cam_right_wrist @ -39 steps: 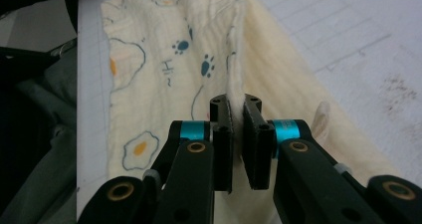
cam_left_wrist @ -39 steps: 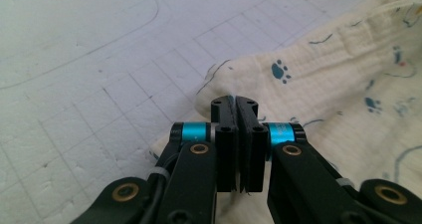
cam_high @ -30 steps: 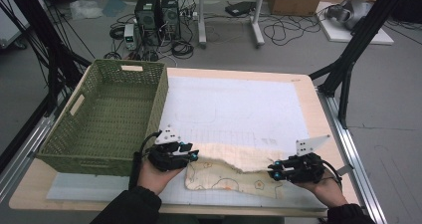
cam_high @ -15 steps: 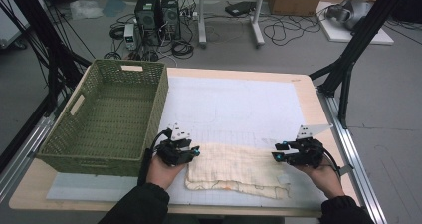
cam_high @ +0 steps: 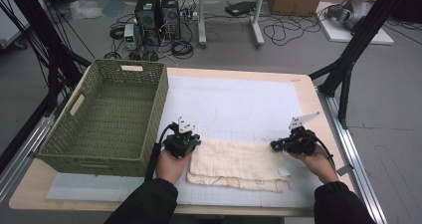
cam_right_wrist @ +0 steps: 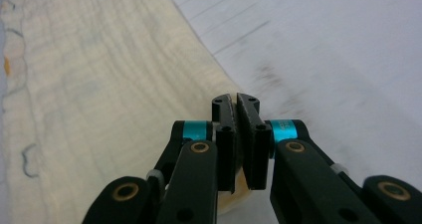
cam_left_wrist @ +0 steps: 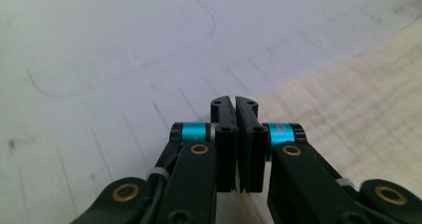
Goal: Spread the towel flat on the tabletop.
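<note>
Risk of a skewed fold: cream cloth [cam_high: 234,164] folded flat on worktop [cam_high: 303,92], far corners clenched in left tool [cam_high: 190,141] and right tool [cam_high: 275,145]; uneven release drags one corner askew.

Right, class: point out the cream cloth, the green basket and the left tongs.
cream cloth [cam_high: 239,162], high view, middle of its folded top.
green basket [cam_high: 158,102], high view, right wall.
left tongs [cam_left_wrist: 235,103], left gripper view, between the closed tips.
</note>
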The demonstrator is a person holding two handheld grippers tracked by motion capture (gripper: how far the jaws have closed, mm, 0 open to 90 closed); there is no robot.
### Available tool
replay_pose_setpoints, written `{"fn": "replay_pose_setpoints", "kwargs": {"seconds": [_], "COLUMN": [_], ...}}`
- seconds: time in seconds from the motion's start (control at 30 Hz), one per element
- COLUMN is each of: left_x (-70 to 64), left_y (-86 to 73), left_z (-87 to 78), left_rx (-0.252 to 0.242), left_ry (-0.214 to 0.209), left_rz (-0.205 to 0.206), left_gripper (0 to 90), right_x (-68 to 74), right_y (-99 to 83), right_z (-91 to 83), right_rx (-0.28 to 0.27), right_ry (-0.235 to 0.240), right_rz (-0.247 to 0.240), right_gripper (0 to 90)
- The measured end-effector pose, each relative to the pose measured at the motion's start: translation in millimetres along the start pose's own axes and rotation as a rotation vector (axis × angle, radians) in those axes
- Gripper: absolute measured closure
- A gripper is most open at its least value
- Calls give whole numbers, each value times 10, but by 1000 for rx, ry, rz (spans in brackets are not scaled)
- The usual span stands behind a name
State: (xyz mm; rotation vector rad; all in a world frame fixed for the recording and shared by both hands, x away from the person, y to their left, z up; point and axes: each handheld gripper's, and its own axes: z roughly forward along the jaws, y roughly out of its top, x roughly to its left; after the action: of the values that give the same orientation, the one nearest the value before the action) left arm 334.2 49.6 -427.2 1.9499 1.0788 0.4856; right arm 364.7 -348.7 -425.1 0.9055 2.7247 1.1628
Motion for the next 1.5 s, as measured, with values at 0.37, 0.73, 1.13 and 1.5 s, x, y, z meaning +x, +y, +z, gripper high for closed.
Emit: {"fn": "replay_pose_setpoints", "kwargs": {"seconds": [0.37, 0.73, 1.13, 1.5], "left_x": [216, 38, -31, 53], "left_y": [270, -72, -139, -38], "left_z": [139, -86, 31, -206], "left_rx": [-40, 25, 126, 32], "left_ry": [100, -68, -105, -107], "left_rz": [-45, 46, 98, 49], "left_gripper": [658, 659, 892, 894], "right_x": [-264, 171, 210, 337], "right_y": [209, -200, -303, -125], "right_z": [-78, -168, -41, -239], "right_rx": [-100, -63, -25, -87], "right_ry": [-138, -66, -34, -48], "right_rz": [75, -7, -24, -59], "right_gripper": [597, 664, 883, 888]}}
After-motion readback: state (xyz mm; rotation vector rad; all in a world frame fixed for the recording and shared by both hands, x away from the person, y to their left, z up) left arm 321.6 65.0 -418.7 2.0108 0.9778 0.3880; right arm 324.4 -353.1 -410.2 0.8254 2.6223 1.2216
